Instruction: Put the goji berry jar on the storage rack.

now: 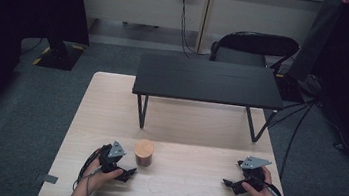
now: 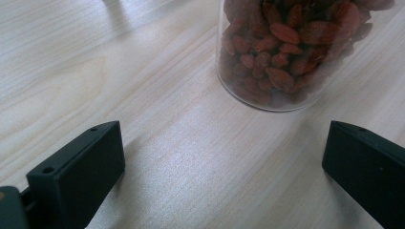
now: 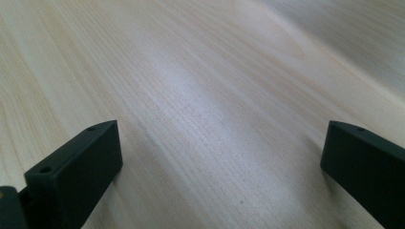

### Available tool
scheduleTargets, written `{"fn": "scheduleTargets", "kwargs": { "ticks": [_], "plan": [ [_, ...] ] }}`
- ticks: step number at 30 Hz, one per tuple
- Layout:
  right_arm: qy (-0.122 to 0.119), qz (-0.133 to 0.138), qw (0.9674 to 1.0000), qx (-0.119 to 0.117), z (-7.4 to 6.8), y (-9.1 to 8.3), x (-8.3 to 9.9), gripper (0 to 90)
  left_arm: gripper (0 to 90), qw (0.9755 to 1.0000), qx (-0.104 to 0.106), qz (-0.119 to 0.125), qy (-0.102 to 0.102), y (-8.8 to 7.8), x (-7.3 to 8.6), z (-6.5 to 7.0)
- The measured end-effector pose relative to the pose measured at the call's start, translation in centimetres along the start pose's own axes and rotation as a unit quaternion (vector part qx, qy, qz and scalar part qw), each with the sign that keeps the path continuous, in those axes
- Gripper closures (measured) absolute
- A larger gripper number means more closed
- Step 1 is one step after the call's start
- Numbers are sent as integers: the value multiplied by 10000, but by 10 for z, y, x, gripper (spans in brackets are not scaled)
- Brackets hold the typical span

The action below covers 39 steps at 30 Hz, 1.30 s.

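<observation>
- Grey carpet surrounds a pale wooden counter [image 1: 111, 100], on whose far half stands a low black shelf-table [image 1: 209, 81]; a black chair [image 1: 254, 47] stands behind it.
- We locate the work item, a clear jar [image 1: 144, 153] with a round wooden lid, on the near half of the counter, left of centre. In the left gripper view the jar [image 2: 282, 52] shows glass walls packed with reddish dried fruit.
- We read the jar as upright: its long axis is vertical, its base flat on the counter.
- We hold the left gripper [image 1: 125, 172] just beside the jar, a little nearer to us than it. Its jaws stand wide apart with nothing between them.
- From those jaws the jar lies ahead and offset toward the right-hand jaw in the left gripper view [image 2: 224, 157]; it is clear of both jaws, not touching either.
- We hold the right gripper [image 1: 230, 184] well apart from the jar, toward the right edge of the counter. Its jaws are also wide and empty over bare wood [image 3: 219, 157].
- We judge the left hand to be much the nearer one, so the grasp falls to it.
- We judge that the coming move calls for a short advance with a slight sideways correction, so that the jar's wall centres between the jaws before they close level across its vertical axis.
</observation>
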State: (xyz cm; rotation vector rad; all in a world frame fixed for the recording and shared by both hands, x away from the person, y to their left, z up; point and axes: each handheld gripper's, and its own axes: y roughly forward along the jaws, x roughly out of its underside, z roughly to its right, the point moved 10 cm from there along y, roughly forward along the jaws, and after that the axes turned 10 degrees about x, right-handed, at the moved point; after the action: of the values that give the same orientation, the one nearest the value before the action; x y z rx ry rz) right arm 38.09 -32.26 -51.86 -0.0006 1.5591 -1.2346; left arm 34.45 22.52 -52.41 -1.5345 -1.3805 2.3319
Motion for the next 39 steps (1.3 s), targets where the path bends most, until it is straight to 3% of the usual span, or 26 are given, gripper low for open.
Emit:
{"fn": "scheduleTargets", "kwargs": {
  "ticks": [19, 26, 39],
  "plan": [
    [0, 0, 10000, 1, 0, 0, 0, 0, 0, 10000, 13, 5, 10, 0, 0, 1],
    [0, 0, 10000, 0, 0, 0, 0, 0, 12, 9998, 126, 31, 132, 1, -1, 3],
    [0, 0, 10000, 0, 0, 0, 0, 0, 11, 9995, 219, 243, -16, 0, -11, 5]
  ]
}}
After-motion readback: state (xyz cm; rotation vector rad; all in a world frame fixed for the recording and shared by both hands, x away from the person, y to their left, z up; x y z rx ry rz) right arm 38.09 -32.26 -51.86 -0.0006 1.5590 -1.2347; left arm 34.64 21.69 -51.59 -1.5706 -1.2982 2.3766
